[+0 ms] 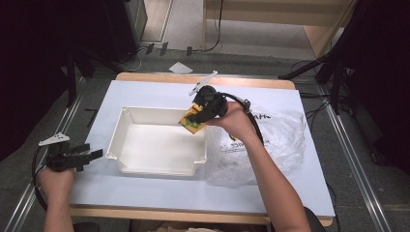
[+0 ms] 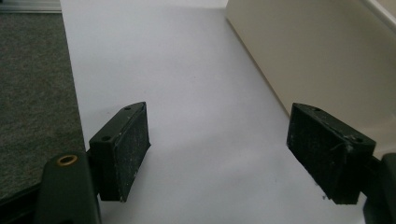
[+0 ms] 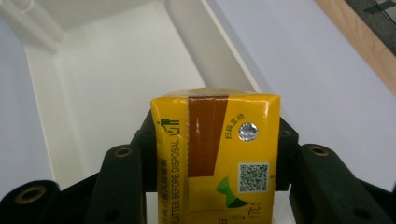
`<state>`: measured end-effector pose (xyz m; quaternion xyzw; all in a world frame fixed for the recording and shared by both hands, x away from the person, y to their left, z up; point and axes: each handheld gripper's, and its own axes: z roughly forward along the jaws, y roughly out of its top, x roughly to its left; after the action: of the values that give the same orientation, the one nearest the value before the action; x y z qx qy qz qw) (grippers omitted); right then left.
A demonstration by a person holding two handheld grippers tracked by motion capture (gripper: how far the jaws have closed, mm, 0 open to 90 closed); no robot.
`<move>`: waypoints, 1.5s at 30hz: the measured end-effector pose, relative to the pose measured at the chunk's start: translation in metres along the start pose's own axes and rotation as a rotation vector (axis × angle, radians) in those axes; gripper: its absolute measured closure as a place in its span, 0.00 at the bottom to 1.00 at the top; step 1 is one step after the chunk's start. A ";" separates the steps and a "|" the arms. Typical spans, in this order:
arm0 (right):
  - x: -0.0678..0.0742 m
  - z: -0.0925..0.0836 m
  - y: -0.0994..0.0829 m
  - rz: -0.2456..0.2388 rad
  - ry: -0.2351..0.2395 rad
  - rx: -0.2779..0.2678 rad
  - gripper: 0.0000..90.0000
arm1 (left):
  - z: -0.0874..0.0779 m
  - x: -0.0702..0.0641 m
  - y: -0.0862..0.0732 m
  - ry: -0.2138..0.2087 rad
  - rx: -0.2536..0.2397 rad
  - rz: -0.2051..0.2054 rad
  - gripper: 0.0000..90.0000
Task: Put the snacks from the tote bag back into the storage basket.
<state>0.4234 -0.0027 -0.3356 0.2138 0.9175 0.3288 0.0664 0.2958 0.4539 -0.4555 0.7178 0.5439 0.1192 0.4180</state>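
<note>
A yellow drink carton with a brown stripe and a QR code sits between the jaws of my right gripper, which is shut on it. In the high view the carton hangs over the far right corner of the white bin, with the right gripper above it. My left gripper rests at the table's left edge, beside the bin. Its jaws stand open over bare white tabletop with nothing between them.
A crumpled clear plastic bag lies on the white tabletop right of the bin. The bin's outer wall rises to the right in the left gripper view. Grey carpet lies past the table's left edge.
</note>
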 end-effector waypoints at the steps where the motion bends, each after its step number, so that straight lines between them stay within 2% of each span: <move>1: 0.000 0.003 0.000 0.000 -0.001 0.005 0.60 | 0.000 0.000 0.000 0.000 -0.002 0.000 0.25; 6: 0.004 0.018 -0.001 -0.021 -0.011 0.041 0.60 | -0.001 0.000 0.000 -0.003 -0.002 0.002 0.25; 9: 0.004 0.023 -0.001 -0.028 0.000 0.053 0.60 | 0.000 0.000 0.000 -0.003 -0.001 0.001 0.25; 22: 0.000 0.043 -0.006 -0.003 -0.009 0.124 0.60 | -0.001 0.000 0.000 -0.007 -0.007 0.000 0.25; 25: -0.002 0.044 -0.007 0.018 -0.007 0.127 0.60 | 0.000 0.000 0.000 -0.006 -0.004 0.002 0.25; 33: -0.002 0.051 -0.007 0.014 -0.014 0.135 0.60 | -0.001 0.000 0.000 -0.007 -0.004 0.002 0.25; 35: -0.003 0.050 -0.007 0.032 -0.012 0.140 0.60 | -0.001 -0.001 0.000 -0.006 -0.001 0.002 0.25; 45: -0.010 0.055 -0.012 0.061 -0.002 0.093 0.56 | 0.001 -0.002 0.000 -0.006 0.005 0.008 0.25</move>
<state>0.4426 0.0167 -0.3857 0.2449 0.9247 0.2875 0.0473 0.2961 0.4516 -0.4557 0.7213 0.5403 0.1172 0.4173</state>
